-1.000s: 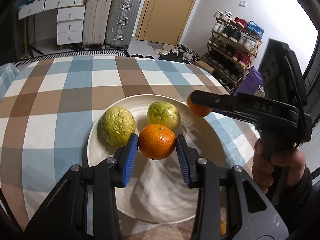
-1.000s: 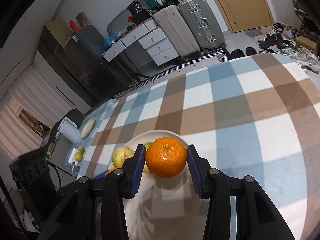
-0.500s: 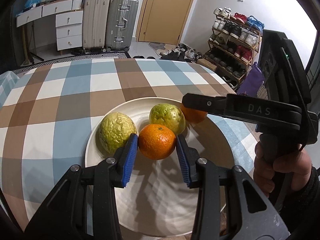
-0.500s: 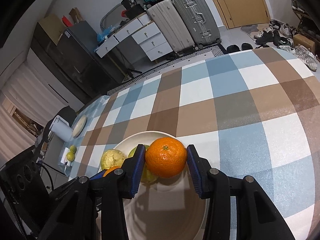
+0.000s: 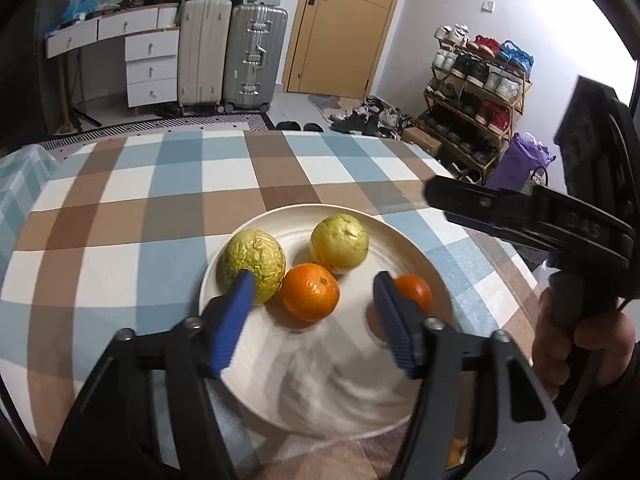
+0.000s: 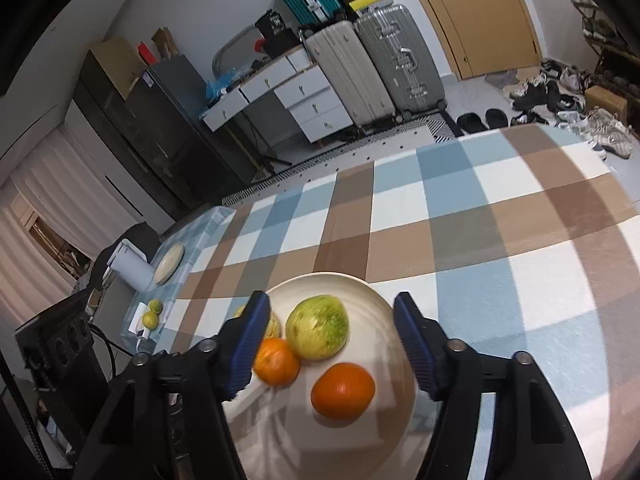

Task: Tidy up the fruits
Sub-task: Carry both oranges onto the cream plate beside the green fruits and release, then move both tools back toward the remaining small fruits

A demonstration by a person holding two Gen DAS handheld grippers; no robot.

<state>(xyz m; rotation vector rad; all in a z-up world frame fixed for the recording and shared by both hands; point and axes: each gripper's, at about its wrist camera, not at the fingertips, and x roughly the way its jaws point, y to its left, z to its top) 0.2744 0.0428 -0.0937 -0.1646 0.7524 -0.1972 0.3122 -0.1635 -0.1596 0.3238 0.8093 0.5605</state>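
A cream plate (image 5: pixel 280 368) (image 6: pixel 384 292) on the checked tablecloth holds two yellow-green fruits (image 5: pixel 254 260) (image 5: pixel 339 242) and two oranges (image 5: pixel 310 297) (image 5: pixel 414 290). My left gripper (image 5: pixel 314 320) is open and empty above the plate, its blue pads on either side of the first orange without touching it. My right gripper (image 6: pixel 330 344) is open and empty above the plate, over the second orange (image 6: pixel 343 390), the first orange (image 6: pixel 277 361) and a green fruit (image 6: pixel 318 326). The right gripper also shows at the right of the left wrist view (image 5: pixel 520 216).
The checked tablecloth (image 5: pixel 160 200) covers the table. A side table at the left holds a white jug (image 6: pixel 132 266), a flat round object (image 6: pixel 169 263) and two small green fruits (image 6: pixel 152 314). Suitcases (image 5: pixel 228 52), drawers and a shoe rack (image 5: pixel 476 92) stand beyond.
Both grippers have opened and let go of their oranges, which now lie on the plate. Both grippers have lifted back from the plate.
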